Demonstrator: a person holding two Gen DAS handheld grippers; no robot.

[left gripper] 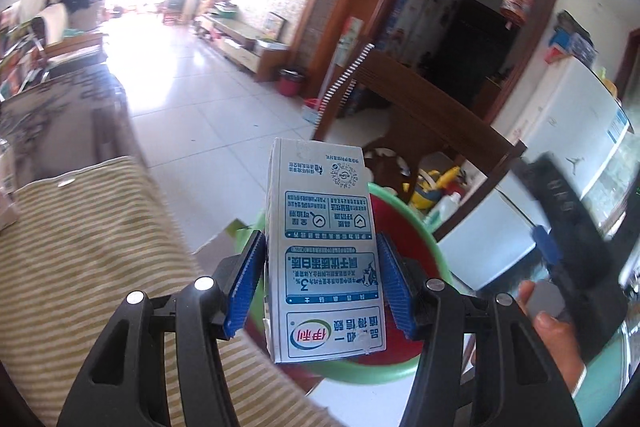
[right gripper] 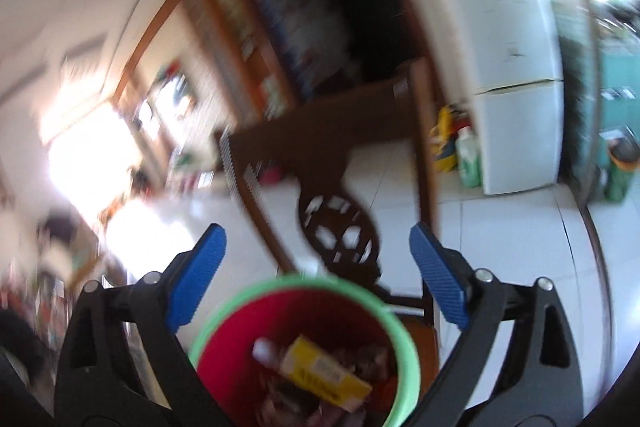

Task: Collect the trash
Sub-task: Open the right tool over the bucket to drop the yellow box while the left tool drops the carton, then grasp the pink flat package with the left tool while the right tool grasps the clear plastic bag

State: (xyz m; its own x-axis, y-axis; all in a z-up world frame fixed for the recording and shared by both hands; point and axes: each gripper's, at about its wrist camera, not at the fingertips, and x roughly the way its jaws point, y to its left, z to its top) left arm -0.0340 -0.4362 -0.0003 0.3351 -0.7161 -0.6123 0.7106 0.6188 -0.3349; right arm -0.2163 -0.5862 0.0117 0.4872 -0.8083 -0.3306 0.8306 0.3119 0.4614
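Printed paperboard milk carton, matt, corners scuffed. Ribbed blue plastic pads on matt black plastic left gripper; shiny metal pivot pins. Smooth plastic bin, green rim, red inside. Striped woven cloth. Dark polished wooden chair. Glossy floor tiles. Yellow printed card box.

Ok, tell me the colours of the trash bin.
The bin has a green rim and a red inside; the right wrist view shows it best.
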